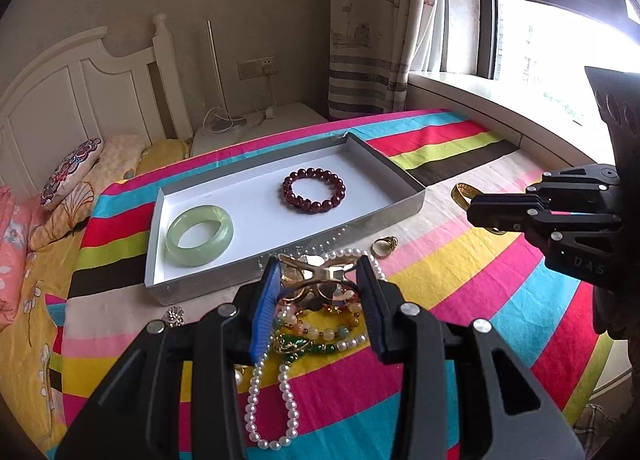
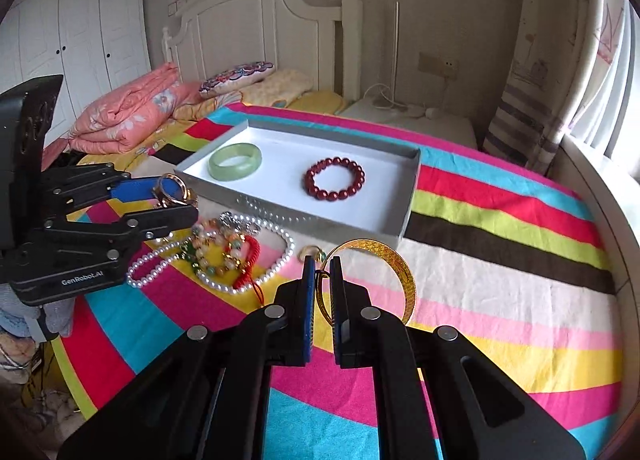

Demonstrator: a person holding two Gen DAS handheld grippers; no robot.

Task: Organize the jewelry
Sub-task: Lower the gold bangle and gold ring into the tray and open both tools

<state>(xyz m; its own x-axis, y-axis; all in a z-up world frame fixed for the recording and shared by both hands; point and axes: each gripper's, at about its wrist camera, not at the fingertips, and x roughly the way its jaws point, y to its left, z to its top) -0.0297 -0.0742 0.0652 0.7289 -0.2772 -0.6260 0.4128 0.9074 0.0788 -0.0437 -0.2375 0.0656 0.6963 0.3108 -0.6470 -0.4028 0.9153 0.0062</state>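
We clamp the left gripper (image 1: pixel 318 280) on a gold openwork bracelet (image 1: pixel 316 280), lifted above the heap for transfer; the right gripper (image 2: pixel 322 272) pinches the gold bangle (image 2: pixel 384 260) beside the tray (image 2: pixel 404 219), which holds 2 bracelets.

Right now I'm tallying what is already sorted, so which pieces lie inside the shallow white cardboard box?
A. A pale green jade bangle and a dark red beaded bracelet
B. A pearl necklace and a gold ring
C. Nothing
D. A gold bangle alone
A: the pale green jade bangle and the dark red beaded bracelet lie apart on the floor of the shallow white cardboard box; the rest is outside.
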